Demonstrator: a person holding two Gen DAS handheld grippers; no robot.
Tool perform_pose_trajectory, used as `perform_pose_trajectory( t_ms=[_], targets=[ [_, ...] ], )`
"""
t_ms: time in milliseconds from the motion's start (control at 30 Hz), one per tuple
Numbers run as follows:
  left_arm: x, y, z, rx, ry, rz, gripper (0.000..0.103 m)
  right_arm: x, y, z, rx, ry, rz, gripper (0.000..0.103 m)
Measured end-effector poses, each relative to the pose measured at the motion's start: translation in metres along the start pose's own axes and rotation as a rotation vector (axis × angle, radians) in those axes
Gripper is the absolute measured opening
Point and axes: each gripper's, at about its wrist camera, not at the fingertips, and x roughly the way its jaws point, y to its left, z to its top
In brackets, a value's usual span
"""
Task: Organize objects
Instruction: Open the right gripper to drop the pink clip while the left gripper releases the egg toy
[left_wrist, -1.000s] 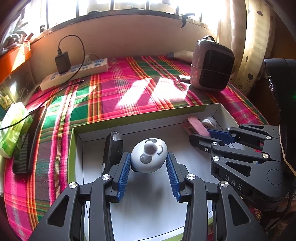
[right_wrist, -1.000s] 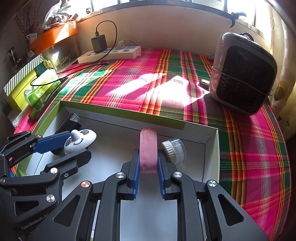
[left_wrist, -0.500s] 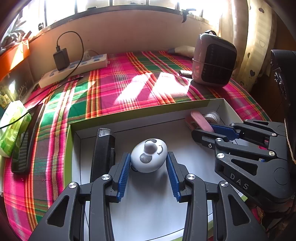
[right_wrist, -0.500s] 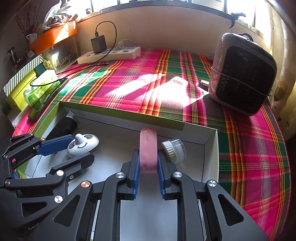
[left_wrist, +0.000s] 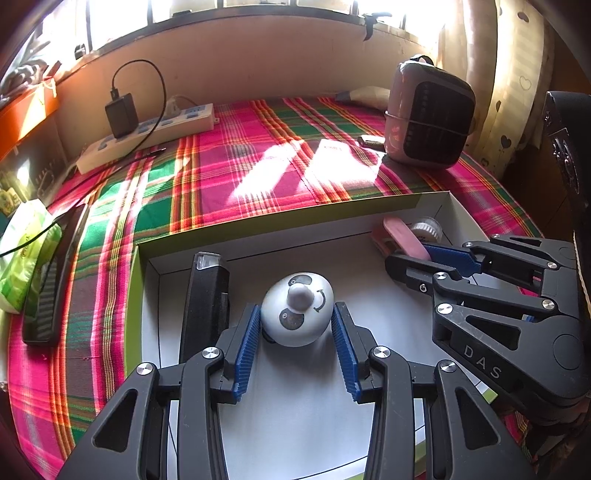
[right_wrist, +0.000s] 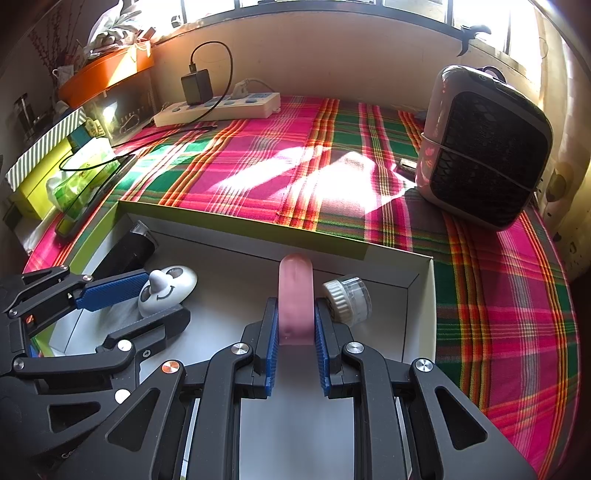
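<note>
White shallow box (left_wrist: 454, 206) on the plaid cloth (left_wrist: 258, 155) is my landmark; I read it as the collecting tray, since every small item lies inside it. Black rectangular gadget (left_wrist: 205, 295) lies along its left wall, out of the way. My left gripper (left_wrist: 295, 332) straddles the white panda-face toy (left_wrist: 297, 314) mid-box; the pads sit at its flanks, but whether they press I cannot tell. My right gripper (right_wrist: 295, 321) is clamped on the pink stick (right_wrist: 295, 295) near the box's far right corner, just beside the white-capped clear jar (right_wrist: 347, 299), probably to lay them together.
</note>
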Motion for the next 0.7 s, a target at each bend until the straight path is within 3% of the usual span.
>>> perform_pose_trajectory(
  t_ms=[267,400,700],
  targets=[
    [-0.0001,-0.0008,-0.0012,0.002,0.007,0.012,0.038,-0.001,-0.0013,-0.0013,0.009,-0.001,0.006,0.019],
    [-0.0006,-0.0006,-0.0016,0.002,0.008,0.011,0.038,-0.0018,0.0,-0.0016,0.007,-0.002,0.015,0.03],
    [-0.0026,-0.0003,-0.0025,0.001,0.01,0.014,0.038,-0.0041,0.0003,-0.0018,0.007,-0.007,0.006,0.031]
  ],
)
